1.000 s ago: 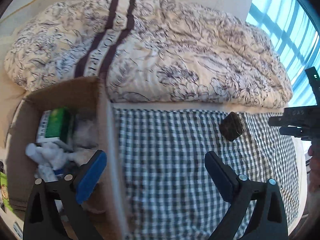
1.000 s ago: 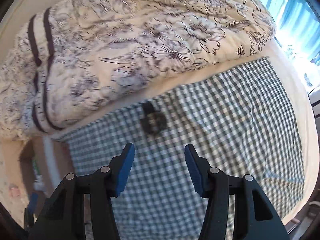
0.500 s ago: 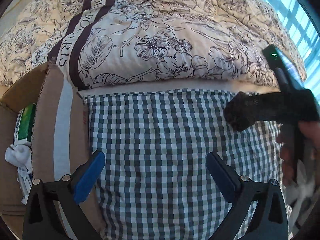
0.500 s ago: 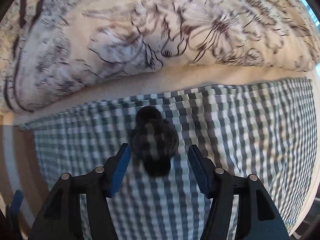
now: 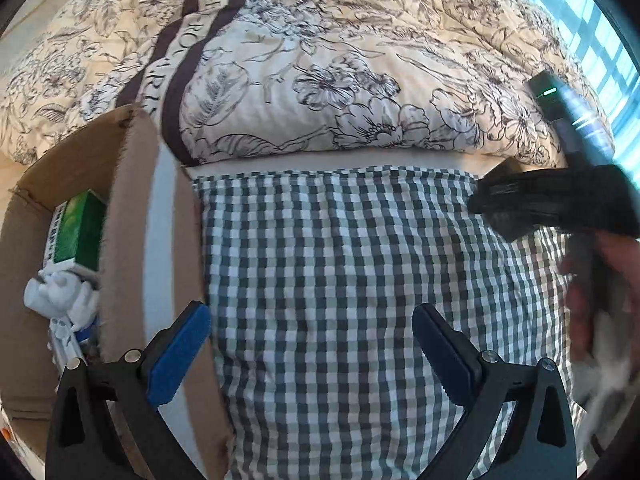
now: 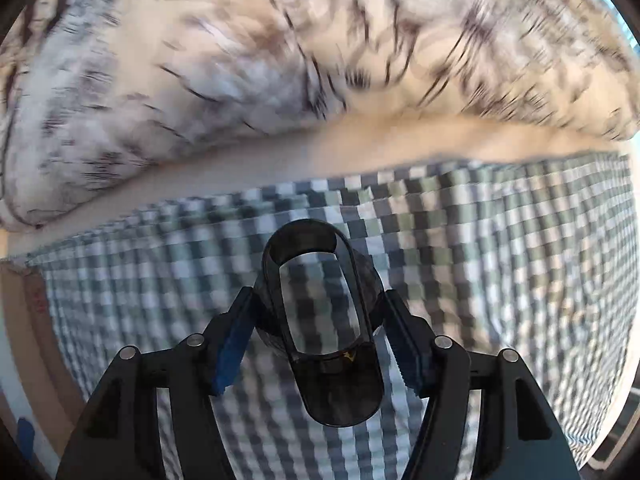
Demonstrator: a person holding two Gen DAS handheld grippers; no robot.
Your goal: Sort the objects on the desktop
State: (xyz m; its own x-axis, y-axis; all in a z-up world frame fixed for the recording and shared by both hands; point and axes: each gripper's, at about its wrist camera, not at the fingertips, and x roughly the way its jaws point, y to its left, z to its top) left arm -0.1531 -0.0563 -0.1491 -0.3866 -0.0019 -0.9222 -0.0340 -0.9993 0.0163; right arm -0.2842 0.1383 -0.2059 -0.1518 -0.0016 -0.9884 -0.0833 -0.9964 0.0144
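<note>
Pickup step: right hand-held gripper (image 6: 318, 344) opening around the dark clip (image 6: 320, 332) on the checked cloth (image 6: 500, 264), pads not yet pressing. Left hand-held gripper (image 5: 312, 348) spread, empty. Next: close on the clip, lift, carry to the cardboard box (image 5: 132, 216).

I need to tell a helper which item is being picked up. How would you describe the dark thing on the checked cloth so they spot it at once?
Find the green-and-white checked cloth in front of the flowered quilt. Between the fingers of the right gripper, whose jaws are opening, lies a smoky translucent dark object. It is the only loose item on the cloth; the rest sits in the cardboard box.
</note>
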